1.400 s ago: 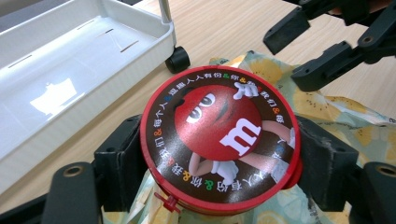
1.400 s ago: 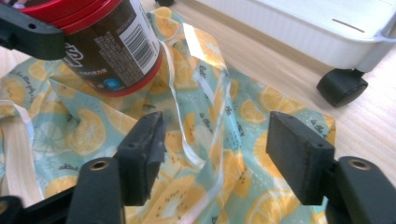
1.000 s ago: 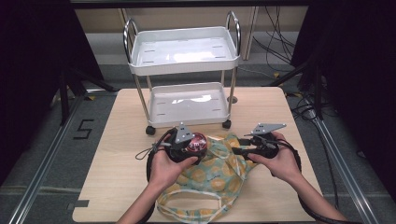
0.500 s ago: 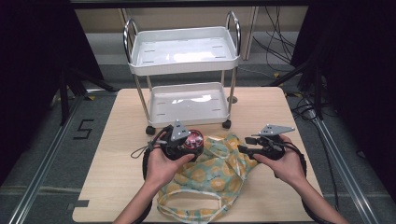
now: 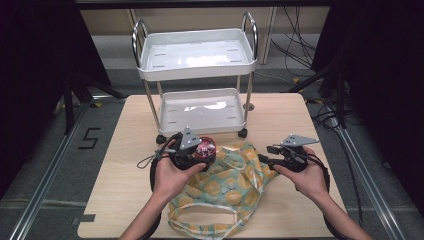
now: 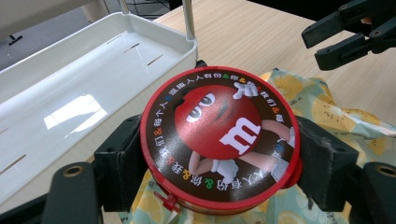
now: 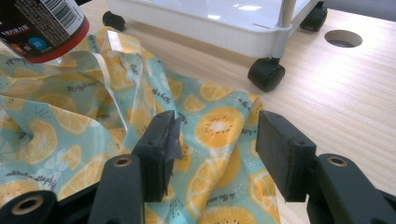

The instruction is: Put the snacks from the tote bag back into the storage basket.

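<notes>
A round red candy tin [image 6: 219,140] with a cartoon lid sits clamped between the jaws of my left gripper [image 6: 219,163]. In the high view the tin [image 5: 206,147] hangs just above the upper left edge of a teal bag printed with fruit slices [image 5: 225,185], with the left gripper [image 5: 200,152] shut on it. That bag lies crumpled on the wooden table [image 5: 125,130]. My right gripper [image 5: 265,154] is open at the bag's right edge. Its jaws [image 7: 217,144] stand wide apart over the bag [image 7: 60,126], and nothing is between them.
A white two-tier cart [image 5: 197,70] stands on the far half of the table, its lower tray [image 6: 70,93] right behind the tin. One black caster [image 7: 266,74] is close to the bag's corner. A round hole [image 7: 343,38] in the tabletop lies beyond it.
The right hand and its gripper have slid slightly to the right along the bag's edge. The left gripper still holds the tin in almost the same spot.
</notes>
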`<state>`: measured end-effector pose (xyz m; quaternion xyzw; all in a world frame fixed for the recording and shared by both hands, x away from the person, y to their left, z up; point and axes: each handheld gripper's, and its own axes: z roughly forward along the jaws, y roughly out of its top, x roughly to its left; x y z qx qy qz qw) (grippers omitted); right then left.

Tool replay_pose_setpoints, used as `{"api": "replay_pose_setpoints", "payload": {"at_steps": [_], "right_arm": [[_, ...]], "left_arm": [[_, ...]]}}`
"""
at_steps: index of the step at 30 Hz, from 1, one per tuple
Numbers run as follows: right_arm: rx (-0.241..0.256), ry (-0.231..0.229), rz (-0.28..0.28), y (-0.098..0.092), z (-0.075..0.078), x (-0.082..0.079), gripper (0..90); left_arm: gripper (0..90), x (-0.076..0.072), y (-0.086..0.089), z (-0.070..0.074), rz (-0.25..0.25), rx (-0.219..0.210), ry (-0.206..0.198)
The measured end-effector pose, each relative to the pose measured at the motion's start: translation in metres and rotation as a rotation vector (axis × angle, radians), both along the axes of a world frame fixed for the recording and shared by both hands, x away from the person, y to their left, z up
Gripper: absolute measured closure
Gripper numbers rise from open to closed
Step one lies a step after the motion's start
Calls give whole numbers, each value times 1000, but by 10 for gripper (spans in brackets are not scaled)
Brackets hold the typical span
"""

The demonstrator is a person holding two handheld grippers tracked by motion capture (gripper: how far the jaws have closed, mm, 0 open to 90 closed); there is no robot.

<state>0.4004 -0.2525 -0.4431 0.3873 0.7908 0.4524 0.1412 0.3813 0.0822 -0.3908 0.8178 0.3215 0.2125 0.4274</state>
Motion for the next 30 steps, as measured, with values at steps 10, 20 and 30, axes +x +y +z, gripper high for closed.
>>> {"api": "replay_pose_setpoints", "payload": {"at_steps": [10,20,30], "right_arm": [[-2,-6,-15,0,-3,-2,472],[-2,-20,-23,-1,-5,-2,463],[-1,-9,-11,1,-4,-3,463]], "left_arm": [[255,3,4,3,-6,16,-29],[255,6,10,5,4,21,-38],[255,9,13,5,17,21,-41]]}}
